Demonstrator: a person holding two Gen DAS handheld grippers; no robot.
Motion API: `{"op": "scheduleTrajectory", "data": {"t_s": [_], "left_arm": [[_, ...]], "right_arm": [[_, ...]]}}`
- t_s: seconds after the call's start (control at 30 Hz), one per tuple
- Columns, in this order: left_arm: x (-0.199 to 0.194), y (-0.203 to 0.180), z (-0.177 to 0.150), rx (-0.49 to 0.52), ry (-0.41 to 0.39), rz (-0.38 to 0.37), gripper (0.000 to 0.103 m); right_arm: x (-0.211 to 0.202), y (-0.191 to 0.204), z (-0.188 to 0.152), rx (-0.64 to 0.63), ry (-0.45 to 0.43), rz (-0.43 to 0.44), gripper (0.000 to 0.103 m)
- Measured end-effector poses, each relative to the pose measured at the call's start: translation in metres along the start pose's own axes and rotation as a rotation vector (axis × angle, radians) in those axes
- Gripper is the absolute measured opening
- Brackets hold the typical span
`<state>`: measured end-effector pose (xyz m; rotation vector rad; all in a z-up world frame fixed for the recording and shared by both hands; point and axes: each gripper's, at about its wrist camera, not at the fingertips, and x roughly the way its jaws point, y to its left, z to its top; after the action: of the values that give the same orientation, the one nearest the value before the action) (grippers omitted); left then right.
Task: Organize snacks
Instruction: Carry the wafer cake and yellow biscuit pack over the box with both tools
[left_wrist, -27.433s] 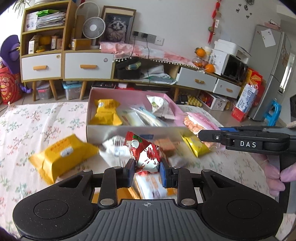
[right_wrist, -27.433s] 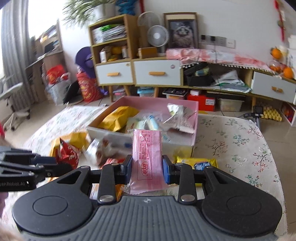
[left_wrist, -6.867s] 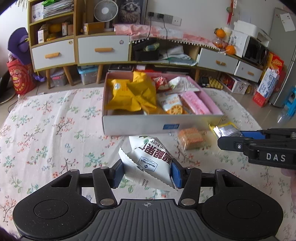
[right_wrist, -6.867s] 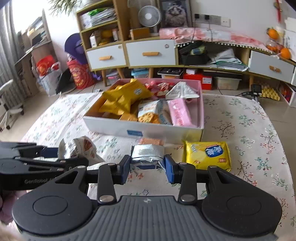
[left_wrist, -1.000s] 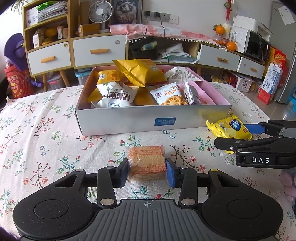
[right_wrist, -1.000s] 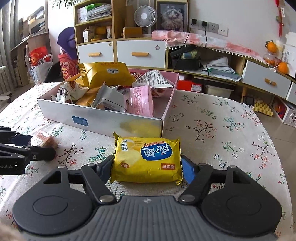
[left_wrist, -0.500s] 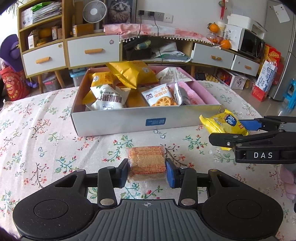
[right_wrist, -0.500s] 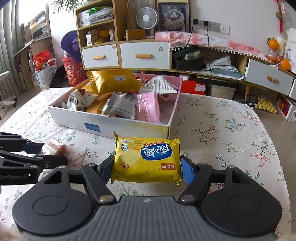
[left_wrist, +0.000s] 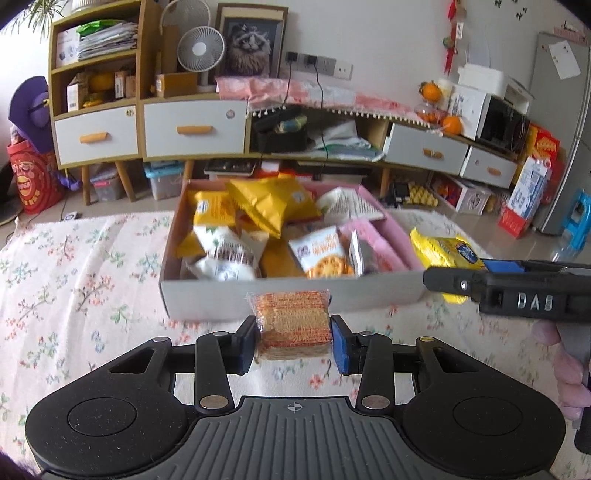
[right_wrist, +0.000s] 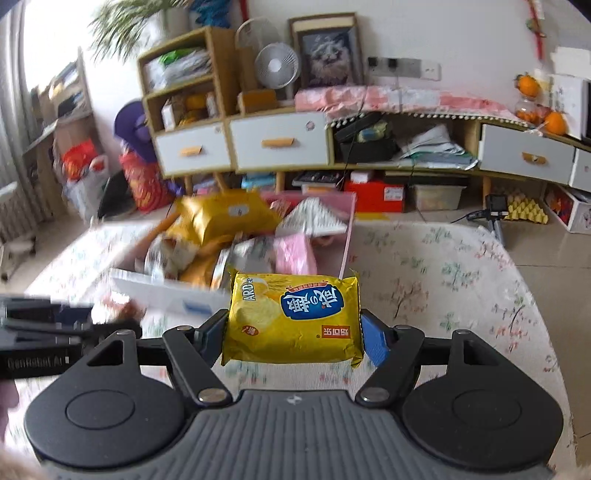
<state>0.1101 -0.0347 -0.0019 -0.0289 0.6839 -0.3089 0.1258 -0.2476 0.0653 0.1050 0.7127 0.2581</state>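
Note:
My left gripper is shut on a clear-wrapped orange cracker pack, held in the air in front of the box. The white box with a pink inside sits on the flowered tablecloth and holds several snack bags, yellow, white and pink. My right gripper is shut on a yellow biscuit packet with a blue label, lifted off the table near the box's right front corner. In the left wrist view the same packet shows at the right gripper's tip. In the right wrist view the box is blurred.
The flowered tablecloth covers the table around the box. Behind the table stand a low cabinet with white drawers, shelves, a fan and floor clutter. A hand holds the right gripper's handle at the right edge.
Both grippers have risen with their packs; the cracker pack and the yellow packet now hang higher against the box. The right view has blurred with the motion.

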Motion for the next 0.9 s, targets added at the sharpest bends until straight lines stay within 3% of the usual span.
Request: {"op": "scheduleTrajectory", "data": {"t_s": [0.37, 0.9], "left_arm": [[0.034, -0.001, 0.025, 0.056, -0.047, -0.045, 0.038], [0.077, 0.005, 0.030, 0.086, -0.033, -0.110, 0.039]], "right_arm": [[0.030, -0.016, 0.030, 0.226, -0.040, 0.060, 0.070], [0.077, 0.006, 0.045, 0.166, 0.010, 0.033, 0.070]]}}
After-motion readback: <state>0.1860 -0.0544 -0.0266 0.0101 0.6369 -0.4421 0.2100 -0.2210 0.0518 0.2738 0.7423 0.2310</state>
